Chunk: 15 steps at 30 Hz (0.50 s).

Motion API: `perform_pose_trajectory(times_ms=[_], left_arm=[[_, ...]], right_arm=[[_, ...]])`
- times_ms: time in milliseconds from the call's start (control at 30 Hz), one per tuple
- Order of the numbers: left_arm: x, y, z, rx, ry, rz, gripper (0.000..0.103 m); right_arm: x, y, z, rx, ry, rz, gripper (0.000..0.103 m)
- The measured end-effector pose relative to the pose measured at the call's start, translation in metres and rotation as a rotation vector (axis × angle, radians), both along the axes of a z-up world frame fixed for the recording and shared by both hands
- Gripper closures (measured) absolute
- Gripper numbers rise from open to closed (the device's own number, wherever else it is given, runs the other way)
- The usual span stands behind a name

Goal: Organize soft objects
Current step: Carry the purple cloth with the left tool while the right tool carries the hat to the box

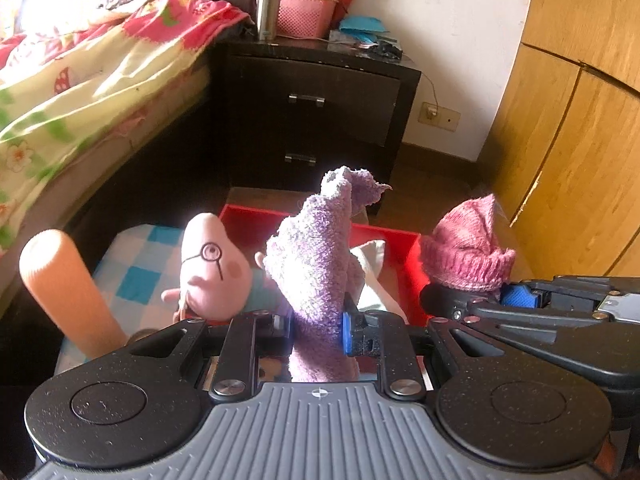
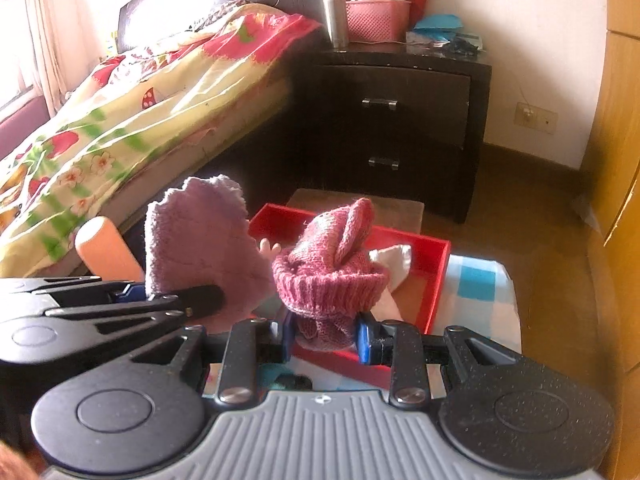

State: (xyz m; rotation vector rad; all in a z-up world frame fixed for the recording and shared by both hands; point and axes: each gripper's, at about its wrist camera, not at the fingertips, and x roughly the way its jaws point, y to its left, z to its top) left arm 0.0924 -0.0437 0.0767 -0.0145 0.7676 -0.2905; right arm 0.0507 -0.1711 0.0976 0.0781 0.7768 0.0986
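Purple sock (image 1: 316,264) clamped in left hand-held gripper (image 1: 318,330); pink sock (image 2: 332,276) in right hand-held gripper (image 2: 324,338)

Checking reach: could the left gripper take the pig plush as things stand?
Probably not yet. The left gripper is shut on the purple sock, so its jaws are occupied, though the pig plush lies close ahead, unobstructed.

- Illumination: bright daylight enters from the upper left in both views.
- Glare: the headboard (image 2: 208,4) is overexposed to white; the curtain (image 2: 36,40) is washed out.
- Shadow: the nightstand (image 1: 316,112) front and the floor (image 2: 532,216) beneath it are dark.
- Distortion: strong fisheye bending curves the wardrobe (image 1: 580,120) edges; corners are vignetted black.
- Sharpness: the bed quilt (image 1: 80,80) shows slight blur.
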Motion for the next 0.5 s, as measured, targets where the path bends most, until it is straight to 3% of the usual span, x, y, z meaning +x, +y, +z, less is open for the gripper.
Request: perform_pose_trajectory(times_ms=[500], left_arm=[[0.058, -0.012, -0.029, 0.064, 0.034, 0.059, 0.082]], right_arm=[[0.062, -0.007, -0.021, -0.046, -0.004, -0.063, 0.095]])
